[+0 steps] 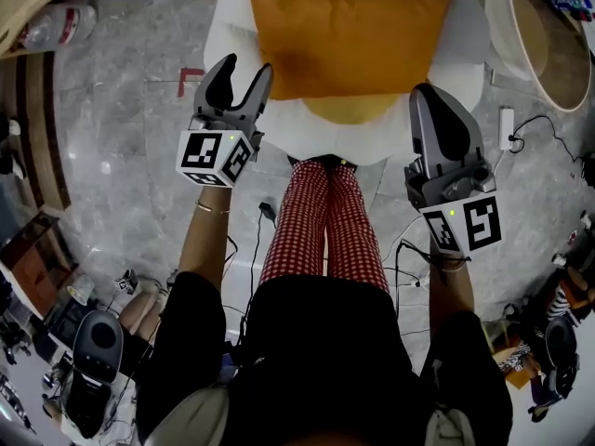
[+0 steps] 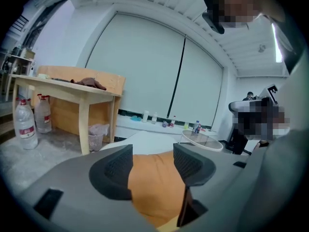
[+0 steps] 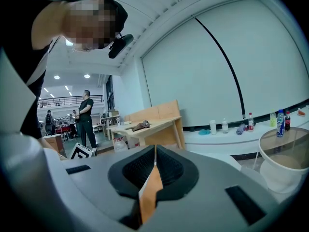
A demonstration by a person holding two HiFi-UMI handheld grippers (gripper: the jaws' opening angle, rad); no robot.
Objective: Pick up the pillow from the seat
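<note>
White seat (image 1: 223,35), orange pillow (image 1: 349,35) – left gripper (image 1: 245,66) at its corner

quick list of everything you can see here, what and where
pillow: one, orange, on the seat
seat: one, white, ahead of the person
table: one, pale wood, left of the seat
bottles: two, clear, on the floor under the table
side table: one, glass-topped, right of the seat
trousers: one pair, red checked, on the person
left gripper: one, grey, jaws apart, by the pillow's left corner
right gripper: one, grey, jaws together, at the seat's right
</note>
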